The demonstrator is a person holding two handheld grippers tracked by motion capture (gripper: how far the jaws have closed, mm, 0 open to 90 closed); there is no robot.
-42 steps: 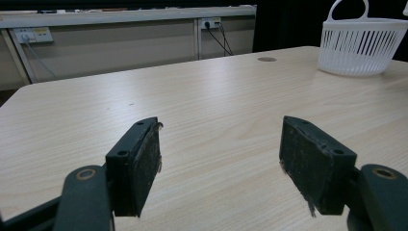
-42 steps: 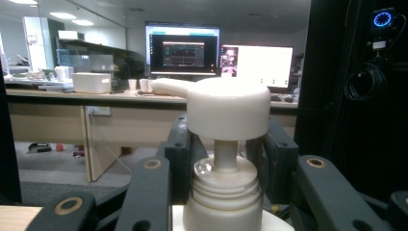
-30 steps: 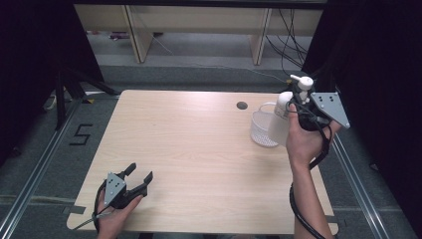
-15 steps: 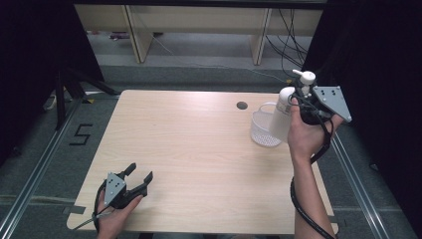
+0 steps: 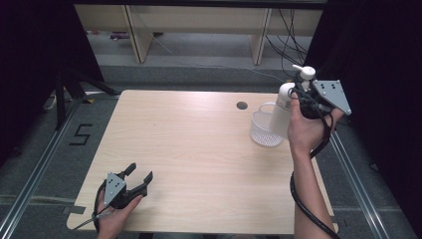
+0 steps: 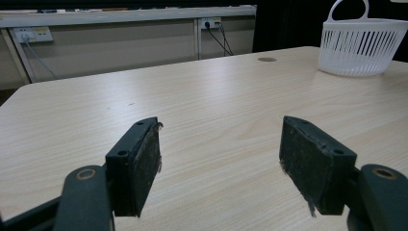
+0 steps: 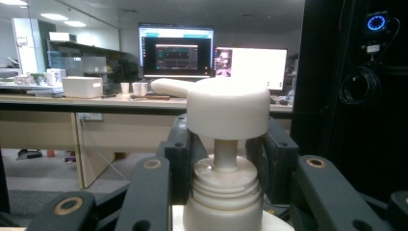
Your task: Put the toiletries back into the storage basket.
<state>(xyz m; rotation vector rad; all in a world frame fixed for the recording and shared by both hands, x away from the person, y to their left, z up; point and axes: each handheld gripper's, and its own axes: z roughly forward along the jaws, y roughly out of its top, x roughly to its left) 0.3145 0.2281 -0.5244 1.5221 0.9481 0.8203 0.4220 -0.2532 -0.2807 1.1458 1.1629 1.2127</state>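
The pump bottle (image 5: 281,112) at the upper right of the high view is plain white, as is the slotted basket (image 5: 263,130) beside it (vertical slits pattern its wall). The desk (image 5: 199,159) is pale wood grain. Both tools, left (image 5: 138,176) and right (image 5: 300,93), are black with grey plates.

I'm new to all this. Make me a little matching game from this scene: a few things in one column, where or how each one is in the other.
Things:
1. pump bottle
2. basket
3. left gripper
4. round hole

States:
A. standing on the table, white with slotted sides
B. jaws apart, nothing between them
C. clamped at the neck by the right gripper, lifted off the table
D. in the table top, near the far edge

Pairs: 1-C, 2-A, 3-B, 4-D
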